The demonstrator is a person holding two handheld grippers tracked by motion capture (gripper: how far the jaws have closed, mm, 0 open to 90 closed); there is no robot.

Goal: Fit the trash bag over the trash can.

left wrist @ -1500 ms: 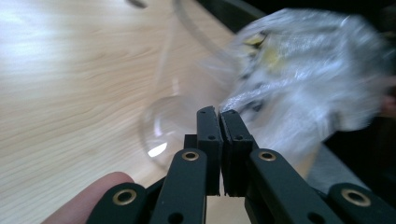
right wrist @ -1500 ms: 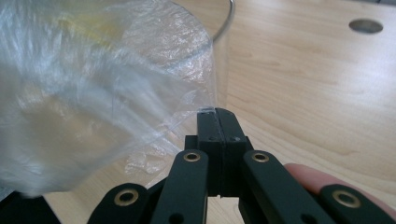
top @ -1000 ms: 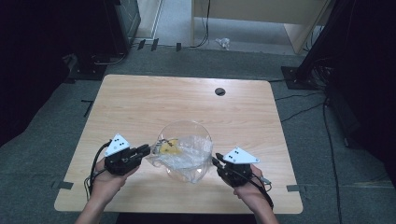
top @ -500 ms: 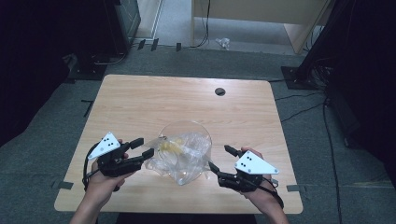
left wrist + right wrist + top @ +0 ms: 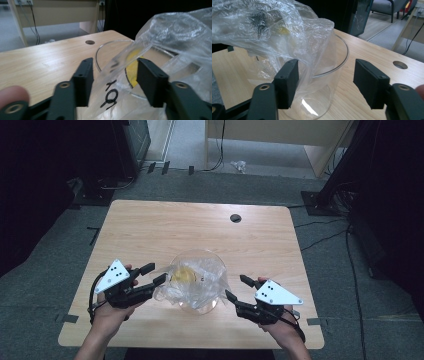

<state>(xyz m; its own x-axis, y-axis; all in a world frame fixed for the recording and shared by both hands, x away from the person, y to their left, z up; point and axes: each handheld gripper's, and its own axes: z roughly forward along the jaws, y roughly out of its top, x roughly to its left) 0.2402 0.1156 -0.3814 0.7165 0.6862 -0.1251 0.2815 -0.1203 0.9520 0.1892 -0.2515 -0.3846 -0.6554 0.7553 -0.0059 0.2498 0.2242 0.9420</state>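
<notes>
A clear glass bowl (image 5: 198,308) stands near the table's front edge, with a crumpled clear plastic bag (image 5: 202,279) draped in and over it. Something yellow (image 5: 181,274) lies inside the bag. My left gripper (image 5: 154,274) is at the bowl's left; its jaws are apart and have just been closing, and the bag's edge (image 5: 117,72), marked with black writing, passes loosely between them. My right gripper (image 5: 236,287) stands open just right of the bowl; its jaws have also just been closing. The bag (image 5: 287,35) hangs by its left jaw, and between the jaws show the bowl's rim (image 5: 342,60) and wood.
The light wooden table (image 5: 200,225) has a round cable hole (image 5: 235,218) at the back. Grey carpet surrounds it, with dark stands and cables left and right and a pale wooden desk behind.
A second ago both grippers held their jaws narrow at the bag's sides. The jaws have since spread, and both hands have drawn outward from the bowl.
</notes>
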